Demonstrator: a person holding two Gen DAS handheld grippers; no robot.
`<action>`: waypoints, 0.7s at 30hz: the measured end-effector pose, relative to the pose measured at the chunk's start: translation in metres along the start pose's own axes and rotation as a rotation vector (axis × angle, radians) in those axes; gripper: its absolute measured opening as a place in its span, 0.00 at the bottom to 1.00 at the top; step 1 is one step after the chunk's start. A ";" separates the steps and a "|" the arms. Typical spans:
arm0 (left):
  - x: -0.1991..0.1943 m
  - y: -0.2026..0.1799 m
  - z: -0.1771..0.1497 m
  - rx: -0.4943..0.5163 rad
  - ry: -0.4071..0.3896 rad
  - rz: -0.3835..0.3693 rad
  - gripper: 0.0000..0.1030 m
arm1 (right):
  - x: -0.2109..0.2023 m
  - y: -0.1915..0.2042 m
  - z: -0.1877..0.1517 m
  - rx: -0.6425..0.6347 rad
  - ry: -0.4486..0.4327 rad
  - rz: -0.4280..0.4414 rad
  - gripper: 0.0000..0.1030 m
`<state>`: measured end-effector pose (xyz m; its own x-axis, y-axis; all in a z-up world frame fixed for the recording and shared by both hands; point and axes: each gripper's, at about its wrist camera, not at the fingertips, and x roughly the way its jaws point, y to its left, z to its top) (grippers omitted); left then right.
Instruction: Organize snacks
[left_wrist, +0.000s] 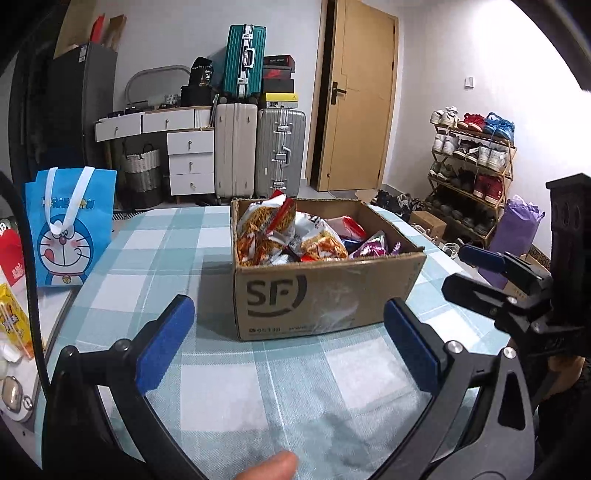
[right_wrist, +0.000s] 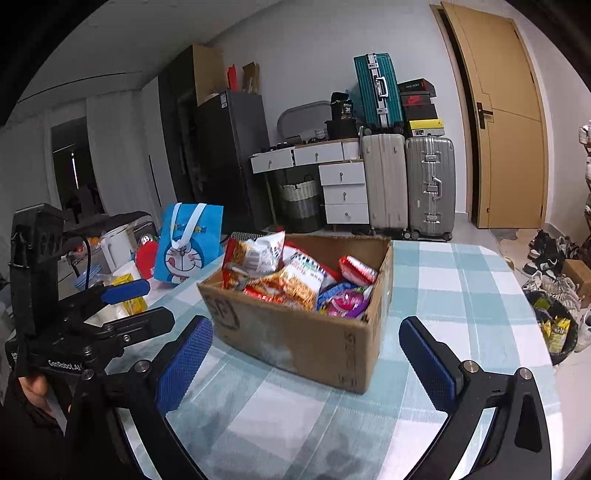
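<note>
Left tool and right tool: fingers spread, empty, low over checked counter. Snack packets heaped inside cardboard box at 12 o'clock. Either gathered already or awaiting sorting; undecidable.

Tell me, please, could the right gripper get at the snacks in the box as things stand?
Probably yes. The right gripper is open and empty, facing the box. The box is open on top, the snacks lie exposed, and only bare tablecloth lies between.

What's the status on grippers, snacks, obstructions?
Left gripper open, right gripper open, both empty. Snack packets piled in cardboard box. Nothing between grippers and box.
</note>
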<state>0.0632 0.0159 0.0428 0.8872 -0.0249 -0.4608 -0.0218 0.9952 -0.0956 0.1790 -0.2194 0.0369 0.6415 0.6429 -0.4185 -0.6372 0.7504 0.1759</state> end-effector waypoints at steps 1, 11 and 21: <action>0.000 0.000 -0.003 0.001 0.000 0.005 0.99 | -0.001 0.001 -0.002 -0.006 -0.002 -0.001 1.00; 0.007 0.005 -0.018 -0.018 -0.083 0.062 0.99 | -0.004 0.006 -0.021 -0.032 -0.069 -0.014 1.00; 0.012 0.010 -0.026 -0.025 -0.130 0.078 0.99 | -0.004 0.004 -0.028 -0.033 -0.101 -0.009 0.99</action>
<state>0.0615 0.0226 0.0130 0.9344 0.0669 -0.3500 -0.1032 0.9909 -0.0861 0.1621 -0.2235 0.0138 0.6860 0.6495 -0.3279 -0.6440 0.7518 0.1419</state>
